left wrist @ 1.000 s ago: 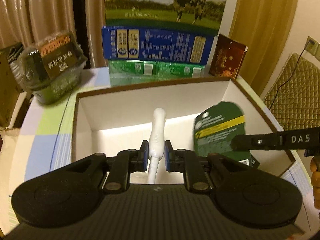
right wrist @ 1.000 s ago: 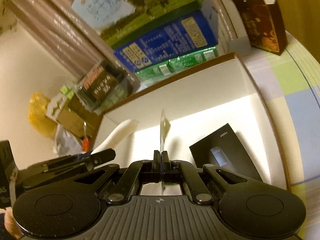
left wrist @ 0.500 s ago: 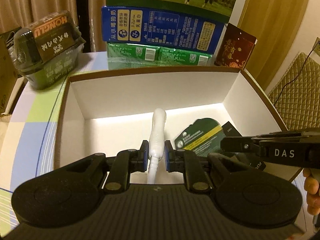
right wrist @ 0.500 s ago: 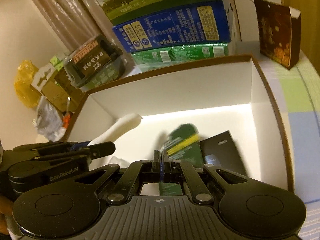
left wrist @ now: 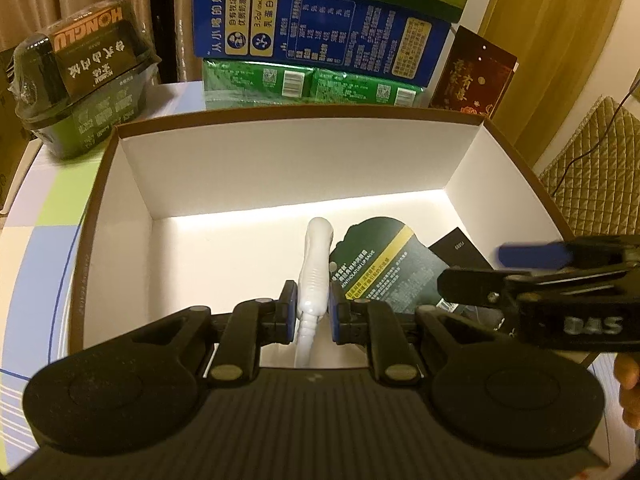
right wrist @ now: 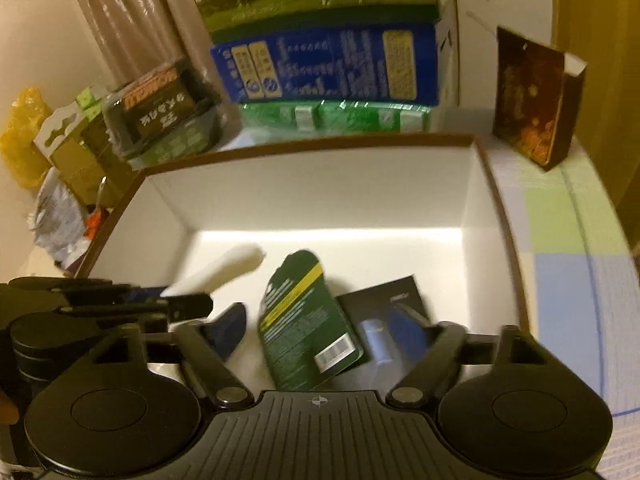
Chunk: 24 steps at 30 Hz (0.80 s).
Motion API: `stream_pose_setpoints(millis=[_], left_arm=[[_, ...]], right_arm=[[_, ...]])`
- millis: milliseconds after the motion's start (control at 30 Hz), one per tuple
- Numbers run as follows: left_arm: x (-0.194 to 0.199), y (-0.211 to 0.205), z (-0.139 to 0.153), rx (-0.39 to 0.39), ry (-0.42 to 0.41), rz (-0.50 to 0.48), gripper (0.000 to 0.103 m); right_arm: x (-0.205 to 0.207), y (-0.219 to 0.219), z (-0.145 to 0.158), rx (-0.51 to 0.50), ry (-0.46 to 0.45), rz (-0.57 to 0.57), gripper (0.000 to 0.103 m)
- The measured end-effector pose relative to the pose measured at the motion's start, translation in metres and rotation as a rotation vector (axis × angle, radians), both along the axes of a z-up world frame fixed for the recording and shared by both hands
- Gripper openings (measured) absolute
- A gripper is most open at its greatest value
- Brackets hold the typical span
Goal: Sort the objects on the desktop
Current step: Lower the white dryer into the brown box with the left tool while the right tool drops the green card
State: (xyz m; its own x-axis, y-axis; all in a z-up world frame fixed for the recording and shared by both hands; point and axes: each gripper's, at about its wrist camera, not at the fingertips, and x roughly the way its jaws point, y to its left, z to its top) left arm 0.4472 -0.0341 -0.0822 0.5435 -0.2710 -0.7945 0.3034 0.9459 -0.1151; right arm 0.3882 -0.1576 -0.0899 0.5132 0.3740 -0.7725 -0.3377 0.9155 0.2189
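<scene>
My left gripper (left wrist: 313,312) pinches the white tube (left wrist: 316,264) over the box (left wrist: 280,152), while my right gripper (right wrist: 320,330), jaws just opening, stands spread above the green card (right wrist: 304,320)

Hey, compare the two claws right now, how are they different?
The left claw is shut on a white ribbed cable connector; the right claw is open and holds nothing, its jaws having just been opening. The left claw keeps its object raised above the box floor, while the green lip salve card below the right claw lies in the box. Both point down into the white cardboard box.
</scene>
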Motion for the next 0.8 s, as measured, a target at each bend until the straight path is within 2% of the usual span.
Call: stream_pose_setpoints(millis=[67, 200, 300, 433, 567, 700, 800], left_arm=[[0.0, -0.001, -0.002, 0.003, 0.004, 0.0, 0.013], [0.0, 0.0, -0.003, 0.003, 0.01, 0.005, 0.028], [0.0, 0.001, -0.002, 0.004, 0.015, 0.004, 0.034], [-0.003, 0.006, 0.002, 0.004, 0.01, 0.001, 0.046], [-0.009, 0.016, 0.013, -0.005, -0.012, 0.008, 0.064], [-0.014, 0.026, 0.022, -0.003, -0.031, 0.02, 0.065], [-0.019, 0.032, 0.029, 0.0, -0.042, 0.035, 0.071]], right_arm=[[0.0, -0.002, 0.0, -0.011, 0.003, -0.002, 0.087], [-0.003, -0.004, 0.002, -0.019, -0.004, 0.008, 0.094], [-0.007, -0.004, 0.003, -0.029, -0.008, 0.022, 0.097], [-0.014, -0.005, 0.006, -0.058, -0.022, 0.046, 0.101], [-0.019, -0.008, 0.008, -0.08, -0.03, 0.053, 0.101], [-0.021, -0.012, 0.01, -0.084, -0.028, 0.045, 0.101], [-0.024, -0.015, 0.013, -0.083, -0.031, 0.038, 0.101]])
